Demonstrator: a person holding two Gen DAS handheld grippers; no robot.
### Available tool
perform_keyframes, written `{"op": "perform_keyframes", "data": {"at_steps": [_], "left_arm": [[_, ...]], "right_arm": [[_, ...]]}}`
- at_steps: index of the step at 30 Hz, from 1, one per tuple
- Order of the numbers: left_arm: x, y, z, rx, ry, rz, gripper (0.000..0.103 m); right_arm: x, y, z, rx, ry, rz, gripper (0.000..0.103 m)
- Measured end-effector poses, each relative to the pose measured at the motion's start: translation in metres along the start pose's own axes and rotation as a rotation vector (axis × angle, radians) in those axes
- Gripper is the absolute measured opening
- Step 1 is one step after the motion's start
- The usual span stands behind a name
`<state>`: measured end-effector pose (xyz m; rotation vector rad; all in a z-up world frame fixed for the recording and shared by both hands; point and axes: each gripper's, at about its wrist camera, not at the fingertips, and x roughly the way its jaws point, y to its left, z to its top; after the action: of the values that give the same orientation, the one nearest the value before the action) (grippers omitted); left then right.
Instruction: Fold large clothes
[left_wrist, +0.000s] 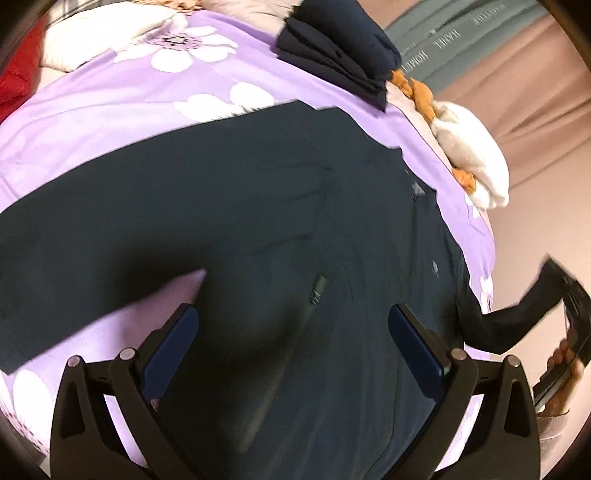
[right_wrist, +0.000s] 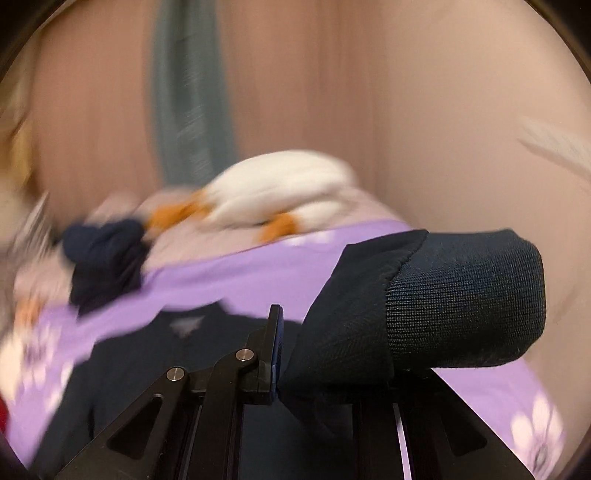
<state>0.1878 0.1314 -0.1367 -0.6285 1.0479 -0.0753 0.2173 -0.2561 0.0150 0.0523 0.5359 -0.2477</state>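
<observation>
A dark navy jacket lies spread on a purple flowered bedsheet, one sleeve running left. My left gripper hovers open and empty over its lower middle, near a zip pull. My right gripper is shut on the jacket's other sleeve, just behind the ribbed cuff, and holds it raised over the bed's right side. In the left wrist view that gripper and the stretched sleeve show at the far right. The right finger is hidden by the sleeve.
A folded navy garment lies at the far end of the bed. A white and orange plush toy lies at the bed's right edge, also in the right wrist view. Pink curtains hang beyond. A red item sits at the far left.
</observation>
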Motion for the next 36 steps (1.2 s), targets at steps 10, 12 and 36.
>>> {"op": "perform_keyframes", "data": {"at_steps": [10, 12, 36], "left_arm": [[0.017, 0.026, 0.018, -0.056, 0.017, 0.065, 0.103], [0.017, 0.03, 0.018, -0.058, 0.022, 0.063, 0.103], [0.1, -0.082, 0.062, 0.173, 0.078, -0.191, 0.049]], "right_arm": [[0.102, 0.24, -0.119, -0.653, 0.193, 0.11, 0.02], [0.125, 0.257, -0.153, -0.752, 0.265, 0.111, 0.02], [0.128, -0.069, -0.14, 0.443, 0.436, 0.459, 0.076]]}}
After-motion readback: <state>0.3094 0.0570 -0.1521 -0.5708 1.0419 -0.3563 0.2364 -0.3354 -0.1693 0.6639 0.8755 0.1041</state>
